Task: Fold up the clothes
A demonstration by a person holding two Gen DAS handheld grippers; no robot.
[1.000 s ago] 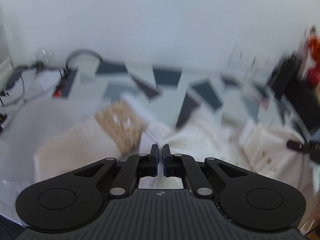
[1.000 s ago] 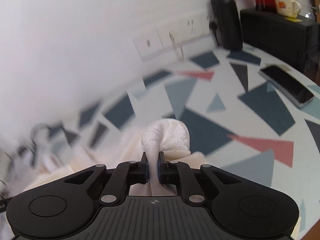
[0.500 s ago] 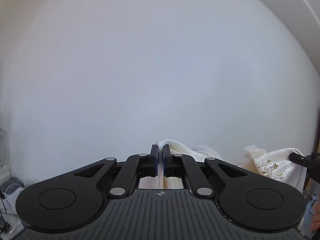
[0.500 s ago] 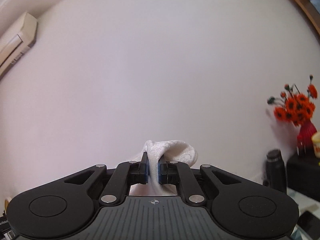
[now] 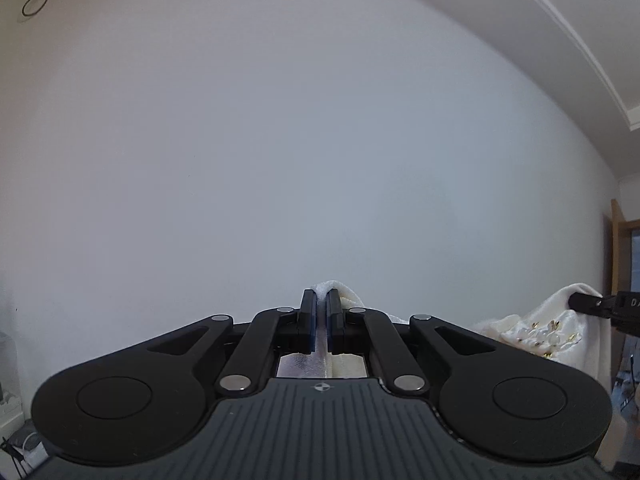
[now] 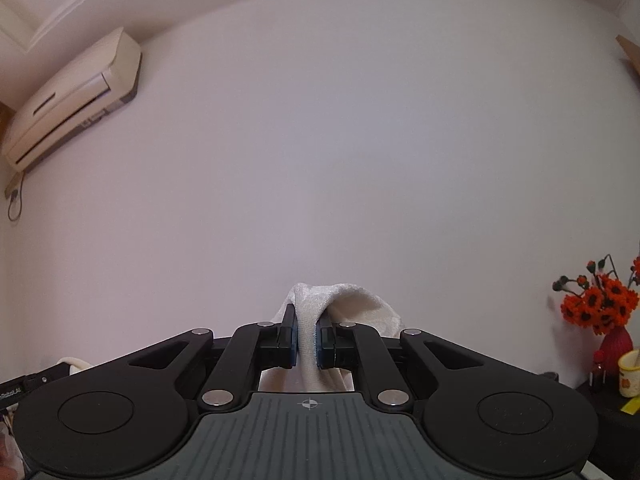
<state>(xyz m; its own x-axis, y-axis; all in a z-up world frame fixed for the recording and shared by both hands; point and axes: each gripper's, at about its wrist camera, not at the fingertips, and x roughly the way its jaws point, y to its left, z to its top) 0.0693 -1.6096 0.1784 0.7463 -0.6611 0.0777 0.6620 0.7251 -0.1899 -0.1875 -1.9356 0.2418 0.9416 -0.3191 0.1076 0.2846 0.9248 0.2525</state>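
Both grippers are raised high and face the white wall. My left gripper (image 5: 321, 300) is shut on a fold of a cream-white garment (image 5: 347, 295). The garment's embroidered part (image 5: 536, 330) hangs at the right of the left wrist view, where the other gripper's tip (image 5: 588, 304) pinches it. My right gripper (image 6: 307, 324) is shut on a thick bunch of the same white garment (image 6: 352, 300). The rest of the garment hangs below, hidden by the gripper bodies.
An air conditioner (image 6: 72, 96) is mounted high on the wall at the left. A red vase of orange flowers (image 6: 604, 308) and a cup (image 6: 630, 372) stand on a dark unit at the right. A wooden door frame (image 5: 618, 264) shows at the far right.
Both grippers have lifted the garment up off the patterned table. The views have swung from the tabletop to the wall and keep tilting higher. Both stay shut.
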